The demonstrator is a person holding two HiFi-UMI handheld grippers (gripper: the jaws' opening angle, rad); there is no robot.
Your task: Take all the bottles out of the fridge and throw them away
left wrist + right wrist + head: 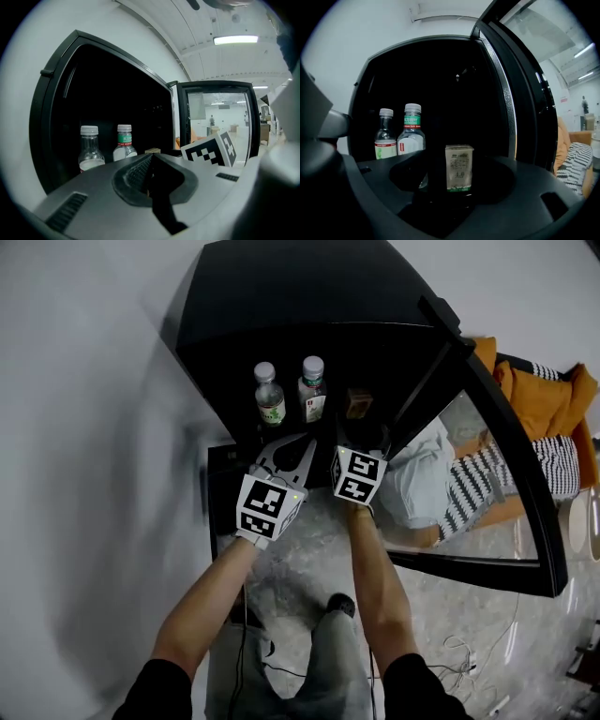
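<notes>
Upper centre, a white-capped bottle point(269, 395) and a green-banded bottle point(312, 390) stand inside the open black fridge point(281, 296), their label print unreadable. The left gripper point(151, 176) has its jaws pressed together. The right gripper point(359, 442) is spread, and its own view frames a small carton point(459, 168).

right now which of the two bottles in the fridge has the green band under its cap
The right-hand bottle, the one nearer the small carton; the left bottle has a clear neck under its white cap.

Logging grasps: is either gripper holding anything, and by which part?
Nothing is held. The left gripper is shut and empty; the right gripper is open, with the small carton ahead of its jaws, ungripped.
</notes>
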